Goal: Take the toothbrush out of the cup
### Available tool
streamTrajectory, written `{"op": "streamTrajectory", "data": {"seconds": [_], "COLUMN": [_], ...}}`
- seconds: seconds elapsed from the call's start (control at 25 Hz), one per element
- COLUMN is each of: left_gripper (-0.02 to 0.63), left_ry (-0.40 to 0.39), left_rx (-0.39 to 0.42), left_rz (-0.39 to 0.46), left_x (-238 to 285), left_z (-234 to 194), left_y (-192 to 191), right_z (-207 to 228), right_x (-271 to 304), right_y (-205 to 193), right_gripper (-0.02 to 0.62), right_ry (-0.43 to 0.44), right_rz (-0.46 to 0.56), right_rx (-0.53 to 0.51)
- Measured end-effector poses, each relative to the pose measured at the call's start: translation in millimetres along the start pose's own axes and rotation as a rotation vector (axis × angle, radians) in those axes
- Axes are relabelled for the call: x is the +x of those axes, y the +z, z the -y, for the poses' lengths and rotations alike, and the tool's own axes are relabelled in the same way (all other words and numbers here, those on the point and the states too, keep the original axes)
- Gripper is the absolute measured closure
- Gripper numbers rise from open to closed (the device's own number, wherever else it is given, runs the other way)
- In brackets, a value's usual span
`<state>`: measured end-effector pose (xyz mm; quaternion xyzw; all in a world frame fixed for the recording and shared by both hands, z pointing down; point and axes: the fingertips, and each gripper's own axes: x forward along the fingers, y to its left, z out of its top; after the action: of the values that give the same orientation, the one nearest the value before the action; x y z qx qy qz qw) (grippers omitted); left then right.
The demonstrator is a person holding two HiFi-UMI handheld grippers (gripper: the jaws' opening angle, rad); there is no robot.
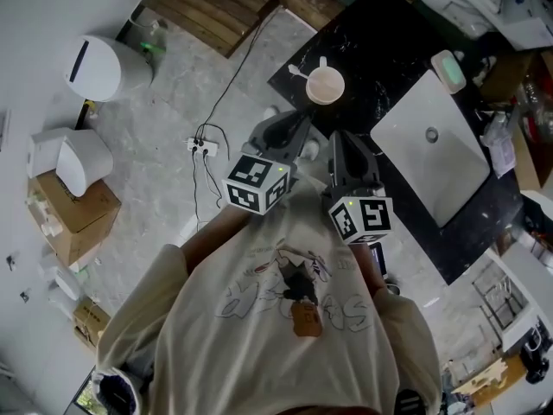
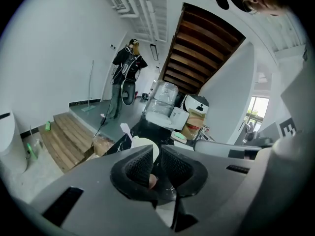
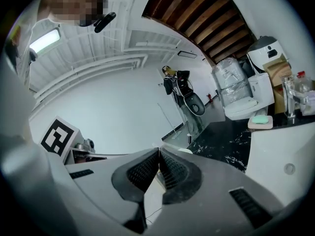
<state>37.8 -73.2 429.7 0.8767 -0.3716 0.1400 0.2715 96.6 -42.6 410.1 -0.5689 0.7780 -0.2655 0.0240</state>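
Observation:
A cream cup [image 1: 325, 85] stands near the left edge of the black marble counter [image 1: 380, 50], with a white toothbrush [image 1: 300, 70] leaning out of it to the left. My left gripper [image 1: 301, 119] hovers just short of the cup, over the counter's edge. In the left gripper view its jaws [image 2: 154, 151] stand a narrow gap apart with nothing between them, and the cup [image 2: 143, 144] and toothbrush head [image 2: 125, 129] show just beyond. My right gripper [image 1: 340, 138] is held beside it, below the cup, and its jaws [image 3: 158, 151] touch at the tips, empty.
A white sink basin [image 1: 429, 145] and a green soap dish [image 1: 448, 70] sit on the counter to the right. On the floor to the left are toilets [image 1: 104, 67], a cardboard box [image 1: 73, 210], a power strip with a cable [image 1: 203, 145] and wooden steps [image 1: 216, 7]. A person [image 2: 125, 77] stands far off.

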Motion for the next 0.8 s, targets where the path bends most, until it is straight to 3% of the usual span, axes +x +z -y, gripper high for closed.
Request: {"op": "streamTrajectory", "data": {"seconds": [0.44,0.8], "left_gripper": [0.514,0.514], "left_ry": [-0.015,0.007], "left_rx": [-0.048,-0.111], "left_rz": [-0.029,-0.048], "left_x": [18.7,36.5], "left_z": [-12.6,-30.9], "left_y": [-3.2,-7.3], "right_z": [6.3,8.2], "right_x": [18.3,27.6], "right_y": [0.9,-1.6], "right_gripper": [0.577,0.577], "right_ry": [-0.027,-0.038], "right_rz": [-0.002,-0.025], "right_rx": [-0.017,-0.016]}}
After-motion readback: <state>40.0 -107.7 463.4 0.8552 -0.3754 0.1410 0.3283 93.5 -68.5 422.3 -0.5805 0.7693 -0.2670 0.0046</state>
